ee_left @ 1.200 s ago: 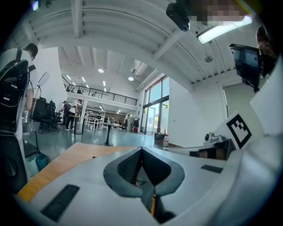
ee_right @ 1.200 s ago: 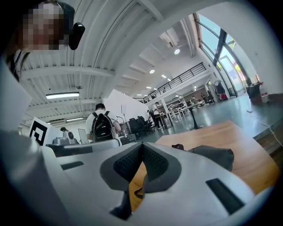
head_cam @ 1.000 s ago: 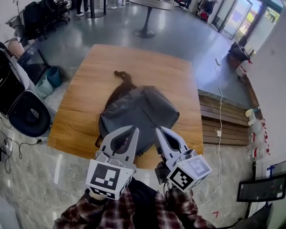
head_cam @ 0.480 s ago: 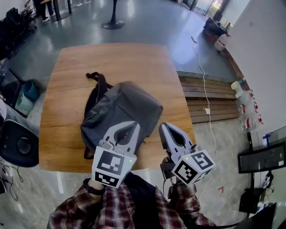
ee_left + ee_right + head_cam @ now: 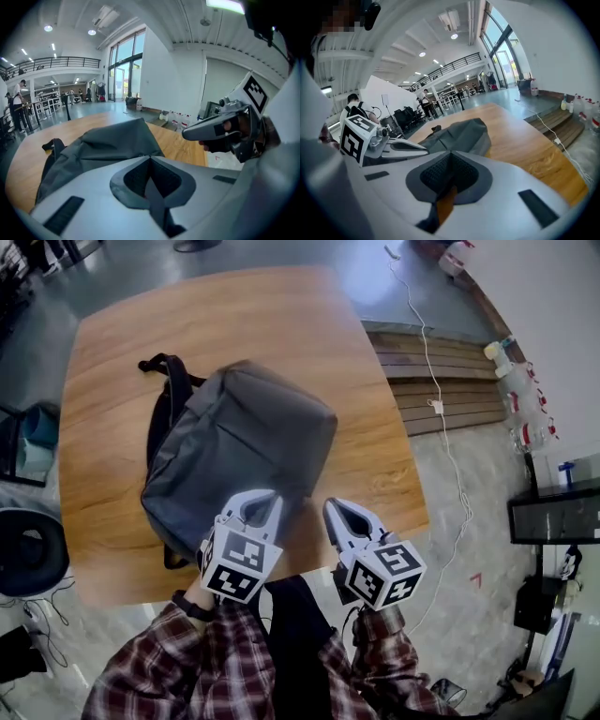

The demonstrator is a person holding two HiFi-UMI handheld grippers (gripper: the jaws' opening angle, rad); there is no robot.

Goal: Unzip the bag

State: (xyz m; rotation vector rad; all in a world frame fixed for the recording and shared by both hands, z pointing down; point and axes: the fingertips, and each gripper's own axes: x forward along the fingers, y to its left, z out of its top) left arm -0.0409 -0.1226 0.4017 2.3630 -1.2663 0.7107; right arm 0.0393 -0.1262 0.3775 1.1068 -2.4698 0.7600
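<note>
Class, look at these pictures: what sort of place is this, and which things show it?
Probably a big open lobby or workshop hall: a railed upper balcony, tall glass windows and a polished floor around the wooden table.

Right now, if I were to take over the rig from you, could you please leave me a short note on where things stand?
Left gripper: jaws shut, empty, held over the near end of the bag.
Right gripper: jaws shut, empty, beside the left one, over the near edge of the table.
The bag lies flat on the table, with its straps at the far left.
Done: nothing yet; no opening shows on the bag.
Left: find the zip pull, which I cannot make out from here, probably steady the bag with one gripper, and draw the zip open.
</note>
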